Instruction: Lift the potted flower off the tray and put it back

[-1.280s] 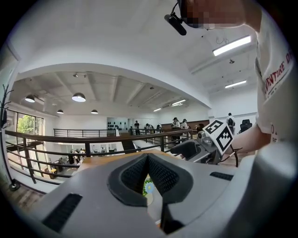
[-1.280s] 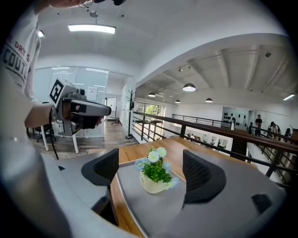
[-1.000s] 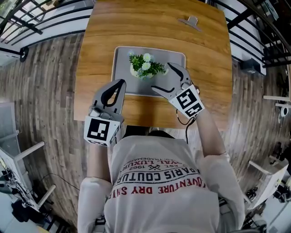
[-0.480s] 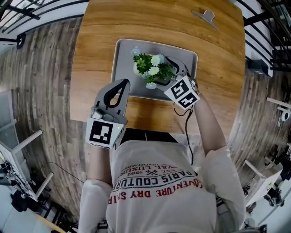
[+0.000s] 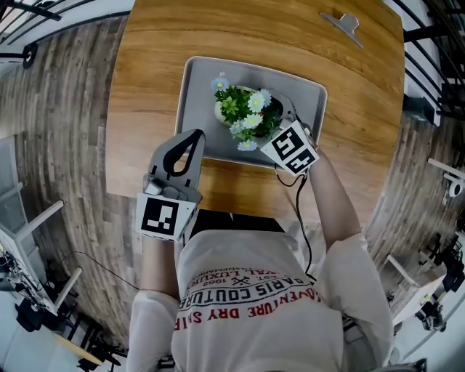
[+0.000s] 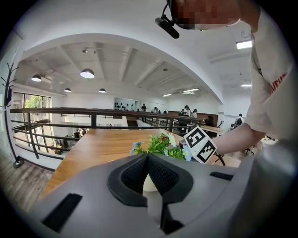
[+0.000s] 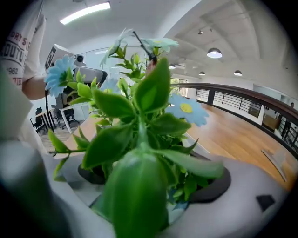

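Observation:
The potted flower point(image 5: 247, 115), green leaves with white and pale blue blooms in a white pot point(image 5: 220, 110), stands on the grey tray point(image 5: 197, 78). My right gripper point(image 5: 266, 116) reaches in from the near right. Its jaws have been spreading and stand wide with the foliage point(image 7: 139, 111) between them. The pot is hidden by leaves there, and no pad shows pressing on it. My left gripper point(image 5: 195, 135) hovers at the tray's near left edge, shut and empty, pointing at the plant point(image 6: 160, 145).
The tray lies on a wooden table point(image 5: 145, 87) with its near edge just in front of the person's torso. A small metal clip point(image 5: 341, 21) sits at the far right corner. Black railings and plank floor surround the table.
The right gripper moved from the tray's near right forward and down into the flower, which now sits between its jaws. The left gripper sank slightly and stayed shut.

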Demonstrator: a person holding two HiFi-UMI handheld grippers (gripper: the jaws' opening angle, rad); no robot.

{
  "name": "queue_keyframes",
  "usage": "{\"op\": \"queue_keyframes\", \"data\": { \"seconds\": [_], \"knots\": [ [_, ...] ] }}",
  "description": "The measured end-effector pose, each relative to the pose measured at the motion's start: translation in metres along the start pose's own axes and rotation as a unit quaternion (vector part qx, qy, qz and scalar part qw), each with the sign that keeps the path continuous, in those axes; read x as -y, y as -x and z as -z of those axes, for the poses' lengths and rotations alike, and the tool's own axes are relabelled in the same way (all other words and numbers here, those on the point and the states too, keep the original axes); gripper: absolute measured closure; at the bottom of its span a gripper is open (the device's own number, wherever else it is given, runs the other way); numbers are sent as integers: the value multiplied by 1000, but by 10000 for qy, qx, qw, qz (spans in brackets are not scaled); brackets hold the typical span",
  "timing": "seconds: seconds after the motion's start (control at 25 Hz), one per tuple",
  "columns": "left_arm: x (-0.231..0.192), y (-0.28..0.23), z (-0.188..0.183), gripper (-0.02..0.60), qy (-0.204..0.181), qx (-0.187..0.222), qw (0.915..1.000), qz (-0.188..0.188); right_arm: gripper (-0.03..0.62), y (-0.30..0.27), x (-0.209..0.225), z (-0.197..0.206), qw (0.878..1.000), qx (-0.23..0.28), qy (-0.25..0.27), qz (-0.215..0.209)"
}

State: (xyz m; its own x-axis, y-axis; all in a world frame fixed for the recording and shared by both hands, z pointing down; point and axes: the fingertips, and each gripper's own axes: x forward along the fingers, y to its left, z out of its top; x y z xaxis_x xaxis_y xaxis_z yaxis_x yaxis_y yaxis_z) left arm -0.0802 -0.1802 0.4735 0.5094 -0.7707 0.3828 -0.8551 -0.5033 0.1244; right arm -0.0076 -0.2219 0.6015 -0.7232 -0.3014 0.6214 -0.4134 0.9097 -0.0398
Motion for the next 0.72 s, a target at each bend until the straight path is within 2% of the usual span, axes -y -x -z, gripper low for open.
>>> {"op": "queue_keyframes", "data": {
  "seconds": [0.52, 0.72],
  "knots": [
    [0, -1, 15, 569, 4, -140, 9999, 64, 118, 2, -1, -5, 9993, 299, -161, 163],
    [-5, 5, 7, 569, -105, -58, 9999, 90, 118, 12, 3, -16, 9970, 498, -324, 489]
  ]
}}
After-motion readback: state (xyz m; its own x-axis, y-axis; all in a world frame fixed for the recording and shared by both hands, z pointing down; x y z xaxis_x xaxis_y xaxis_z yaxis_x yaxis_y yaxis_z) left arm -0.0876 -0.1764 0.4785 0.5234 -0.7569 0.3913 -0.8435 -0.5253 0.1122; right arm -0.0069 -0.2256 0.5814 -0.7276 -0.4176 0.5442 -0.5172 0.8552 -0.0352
